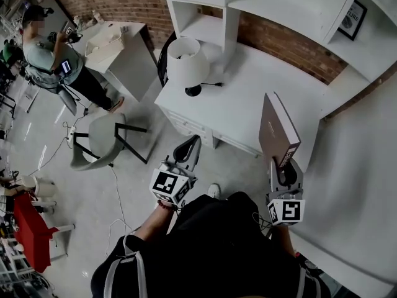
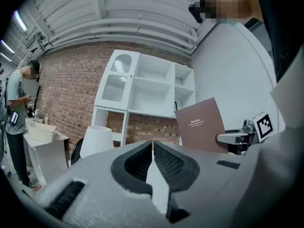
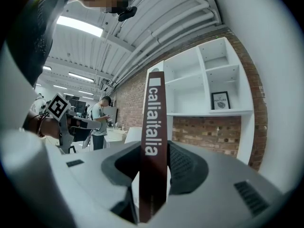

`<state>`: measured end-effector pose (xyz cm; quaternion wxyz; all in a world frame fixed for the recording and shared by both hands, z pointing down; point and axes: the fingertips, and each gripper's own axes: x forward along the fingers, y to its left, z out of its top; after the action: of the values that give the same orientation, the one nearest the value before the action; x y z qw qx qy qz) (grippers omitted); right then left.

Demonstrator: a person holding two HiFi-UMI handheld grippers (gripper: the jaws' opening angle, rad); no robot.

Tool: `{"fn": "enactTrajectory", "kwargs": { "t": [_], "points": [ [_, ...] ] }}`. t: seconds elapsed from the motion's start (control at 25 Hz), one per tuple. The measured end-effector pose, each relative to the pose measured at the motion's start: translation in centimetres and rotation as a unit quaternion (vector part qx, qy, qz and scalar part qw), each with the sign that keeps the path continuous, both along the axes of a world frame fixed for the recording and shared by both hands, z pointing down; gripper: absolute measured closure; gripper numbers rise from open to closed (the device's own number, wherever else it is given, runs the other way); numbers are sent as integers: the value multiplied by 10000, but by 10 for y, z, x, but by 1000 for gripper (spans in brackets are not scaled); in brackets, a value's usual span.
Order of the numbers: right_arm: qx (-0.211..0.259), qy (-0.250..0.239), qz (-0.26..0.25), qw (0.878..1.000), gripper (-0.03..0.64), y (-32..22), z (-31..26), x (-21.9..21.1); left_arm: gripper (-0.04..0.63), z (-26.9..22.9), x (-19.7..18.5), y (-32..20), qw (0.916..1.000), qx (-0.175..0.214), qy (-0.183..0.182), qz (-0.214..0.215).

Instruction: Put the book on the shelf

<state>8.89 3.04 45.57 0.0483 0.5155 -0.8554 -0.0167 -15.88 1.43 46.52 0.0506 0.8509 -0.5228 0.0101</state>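
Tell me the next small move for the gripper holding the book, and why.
Probably carry the right gripper forward and up toward the white shelf. Its jaws are clamped on the brown book, held upright, and the shelf's open compartments stand ahead above the desk, not yet reached. The left gripper is shut and empty.

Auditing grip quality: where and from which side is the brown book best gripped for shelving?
Its lower end, across the thin covers, coming in from the spine side, as the right gripper does. The book stands upright, flat and narrow, so the jaws span it and its top is free for the shelf.
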Motion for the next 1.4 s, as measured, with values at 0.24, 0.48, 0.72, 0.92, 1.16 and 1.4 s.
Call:
{"fn": "enactTrajectory", "kwargs": {
  "t": [0.24, 0.48, 0.72, 0.92, 1.16, 1.4],
  "points": [
    [-43, 21, 54, 10000, 466, -10, 3, -3, 566, -2, 1, -12, 10000, -18, 34, 47],
    [64, -10, 8, 10000, 466, -36, 2, -3, 566, 1, 2, -25, 10000, -45, 19, 2],
    [139, -42, -19, 9999, 466, -66, -6, -3, 566, -3, 5, -54, 10000, -43, -2, -13],
    [208, -129, 1, 9997, 466, -99, -13, 7, 566, -6, 15, -87, 10000, 11, -19, 24],
    [424, -177, -156, 9988, 466, -142, -33, 13, 566, -17, 30, -125, 10000, 27, -87, 10],
    [476, -269, -282, 9981, 466, -187, -45, 18, 566, -34, 40, -170, 9999, 76, 11, -133]
  ]
}}
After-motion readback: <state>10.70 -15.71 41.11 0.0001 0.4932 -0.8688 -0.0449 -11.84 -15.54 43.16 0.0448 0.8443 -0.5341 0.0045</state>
